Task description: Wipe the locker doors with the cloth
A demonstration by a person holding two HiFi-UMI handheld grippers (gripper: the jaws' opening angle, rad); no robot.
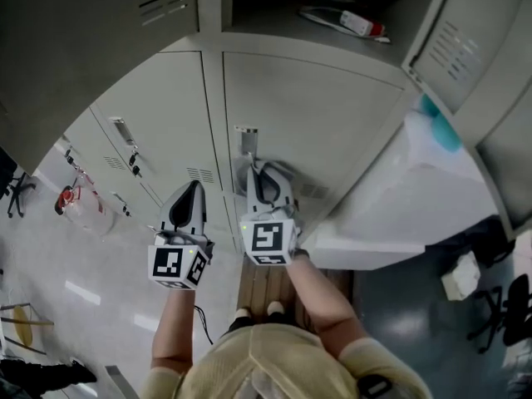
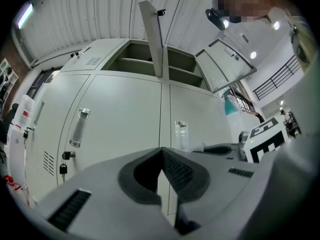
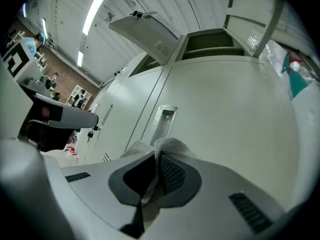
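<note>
left gripper (image 2: 161, 159): i read jaws together, nothing between.
right gripper (image 3: 157, 161): jaws clamped on cloth (image 3: 172, 145).
cloth: bunched at jaw tips, just below handle (image 3: 165, 118) on closed door (image 3: 235, 109).

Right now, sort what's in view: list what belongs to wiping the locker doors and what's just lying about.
For the job: cloth, clamped by the right gripper; closed locker doors; left gripper, jaws together, empty.

Lying about: keys in a lock; bag hanging far left; teal thing at right; white-and-red item in the open upper locker.
</note>
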